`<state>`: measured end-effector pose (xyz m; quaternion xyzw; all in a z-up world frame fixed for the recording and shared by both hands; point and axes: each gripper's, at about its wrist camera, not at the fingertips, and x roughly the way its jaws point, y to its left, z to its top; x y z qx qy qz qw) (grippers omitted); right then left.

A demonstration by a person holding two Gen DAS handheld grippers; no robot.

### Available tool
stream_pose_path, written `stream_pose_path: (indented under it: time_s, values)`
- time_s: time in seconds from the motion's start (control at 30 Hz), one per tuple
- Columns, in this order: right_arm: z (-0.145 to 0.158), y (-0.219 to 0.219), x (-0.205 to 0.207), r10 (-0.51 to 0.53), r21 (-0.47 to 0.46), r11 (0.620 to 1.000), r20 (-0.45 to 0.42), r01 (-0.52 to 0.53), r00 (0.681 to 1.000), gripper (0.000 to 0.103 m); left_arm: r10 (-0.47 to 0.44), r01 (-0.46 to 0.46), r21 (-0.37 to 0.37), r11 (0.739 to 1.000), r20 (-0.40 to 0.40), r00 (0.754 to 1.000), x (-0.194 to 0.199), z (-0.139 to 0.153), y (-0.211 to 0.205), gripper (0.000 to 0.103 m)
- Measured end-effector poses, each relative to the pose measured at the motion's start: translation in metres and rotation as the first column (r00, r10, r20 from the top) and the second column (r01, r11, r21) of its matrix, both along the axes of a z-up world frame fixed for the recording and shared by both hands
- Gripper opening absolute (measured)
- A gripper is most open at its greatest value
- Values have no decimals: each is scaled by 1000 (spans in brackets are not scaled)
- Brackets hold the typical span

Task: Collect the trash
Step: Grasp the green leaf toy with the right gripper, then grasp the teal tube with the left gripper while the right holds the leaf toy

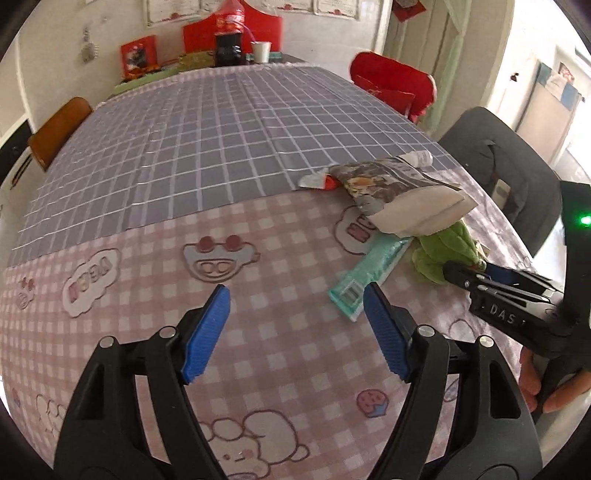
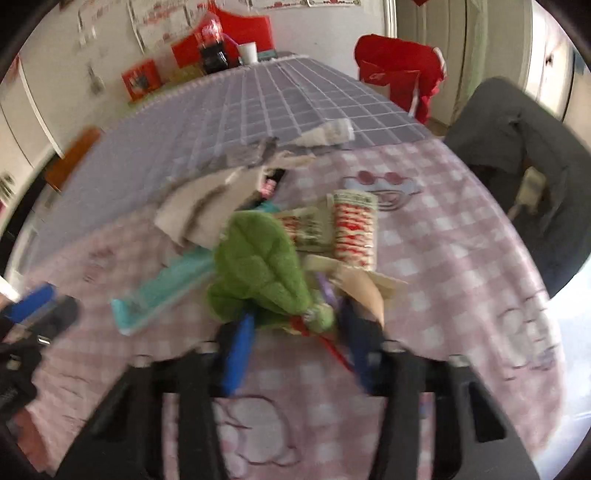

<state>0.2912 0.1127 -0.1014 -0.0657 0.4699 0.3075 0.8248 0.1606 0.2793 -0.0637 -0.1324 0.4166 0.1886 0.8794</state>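
Observation:
A pile of trash lies on the pink checked tablecloth (image 1: 280, 229): a teal wrapper (image 1: 365, 273), a grey printed bag (image 1: 376, 181) with white paper (image 1: 424, 214), and a green plush leaf (image 1: 443, 251). My left gripper (image 1: 297, 325) is open and empty, its right finger just beside the teal wrapper's near end. In the blurred right wrist view my right gripper (image 2: 295, 332) is closed around the base of the green plush leaf (image 2: 258, 258). A red-and-white printed packet (image 2: 354, 229) and brown paper (image 2: 362, 291) lie just beyond it.
A cola bottle (image 1: 229, 33), a white cup (image 1: 260, 51) and red boxes (image 1: 138, 55) stand at the table's far end. A red-draped chair (image 1: 391, 85) and a grey chair (image 1: 498, 162) stand along the right side, a brown chair (image 1: 59, 129) on the left.

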Motion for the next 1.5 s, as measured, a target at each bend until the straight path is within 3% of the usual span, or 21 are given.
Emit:
stream_pose_path:
  time_s: [0.2,0.5,0.53,0.6,0.63,0.8,0.9,1.0,1.13,1.23,1.3,1.33,1.37,1.5]
  values:
    - [12,-12,-12,-14,33,999,53,13,998,19,-90,90,3,996,-44,995,30,-9,-14,78]
    - [30,-57,-10,-62,119,991,32,58,998,18,-151,156,29,987,-135,979,73,-42,-30,77]
    - [31,-63,-8,-74,126,990,29,70,997,18,-146,149,17,989,-115,983,73,-43,-27,75]
    - [33,-74,-7,-91,132,987,33,86,995,18,-139,143,26,989,-107,984,71,-41,-25,56]
    - [33,-78,-6,-101,135,986,34,96,994,18,-144,147,20,989,-98,985,69,-40,-25,37]
    - [34,-95,-3,-139,145,980,29,133,990,18,-144,145,4,989,-68,987,55,-35,-24,19]
    - [34,-104,-6,-150,145,979,35,144,988,18,-137,137,-4,991,-54,989,45,-30,-27,1]
    - [32,-115,-8,-169,143,976,33,163,985,18,-136,136,7,991,-60,989,39,-31,-34,1]
    - [31,-129,-12,-187,140,973,32,181,982,18,-174,172,-41,984,-48,984,26,-30,-44,2]
    - [32,-138,-16,-194,143,972,34,187,980,18,-201,200,-8,980,-35,979,17,-28,-52,5]
    - [33,-143,-18,-197,144,971,34,190,980,18,-205,205,8,979,-40,978,13,-29,-53,27]
    - [33,-145,-19,-197,145,971,35,190,980,18,-205,206,12,978,-39,978,10,-28,-53,59]
    - [33,-147,-20,-195,146,971,34,188,980,18,-200,201,15,979,-35,979,9,-28,-53,68]
    - [32,-152,-23,-202,149,969,28,196,979,18,-179,180,33,983,-45,983,6,-31,-49,68]
